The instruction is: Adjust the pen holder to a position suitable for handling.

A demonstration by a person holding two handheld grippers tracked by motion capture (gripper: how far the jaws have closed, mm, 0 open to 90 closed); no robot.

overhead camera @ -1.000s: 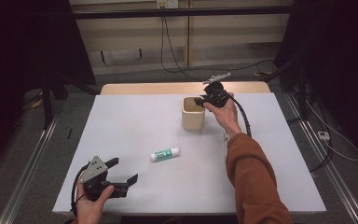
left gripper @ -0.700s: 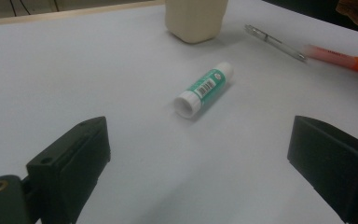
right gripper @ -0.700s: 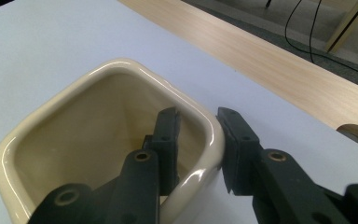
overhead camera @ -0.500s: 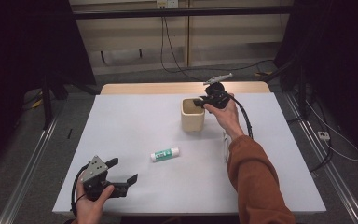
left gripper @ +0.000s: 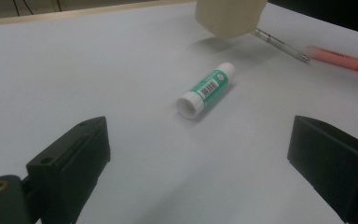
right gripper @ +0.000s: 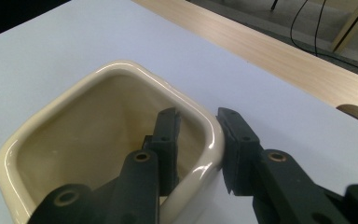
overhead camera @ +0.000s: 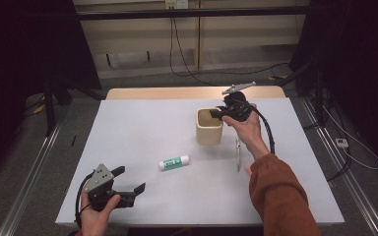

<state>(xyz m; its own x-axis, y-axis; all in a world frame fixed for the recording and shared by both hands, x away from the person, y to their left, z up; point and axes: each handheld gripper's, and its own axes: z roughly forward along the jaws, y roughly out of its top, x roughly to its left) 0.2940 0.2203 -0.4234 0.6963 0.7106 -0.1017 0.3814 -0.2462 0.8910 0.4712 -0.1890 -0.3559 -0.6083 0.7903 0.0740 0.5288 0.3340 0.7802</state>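
Right hand-held gripper: its two black jaws straddle one wall of the cream square cup, one jaw inside, one outside; they sit close on the rim, though whether both press the wall I cannot tell. In the high view the right hand-held gripper sits at the cup's right rim.
Left hand-held gripper: jaws wide apart, holding nothing, well away from the cup toward the surface's near left corner, aimed at the glue stick.
Glue stick: green and white, lying on its side between the cup and the left hand-held gripper, touching neither; also seen in the high view.
Pen: a thin clear pen, lying flat just beside the cup on its near right side.
Orange marker: lies past the pen, away from the cup.
Surface: a white sheet over a table, with a bare strip of pale wood showing along the edge beyond the cup.
Room: dim; grey floor, cables trailing behind the surface, pale wall panels at the back, metal rails on the floor either side.
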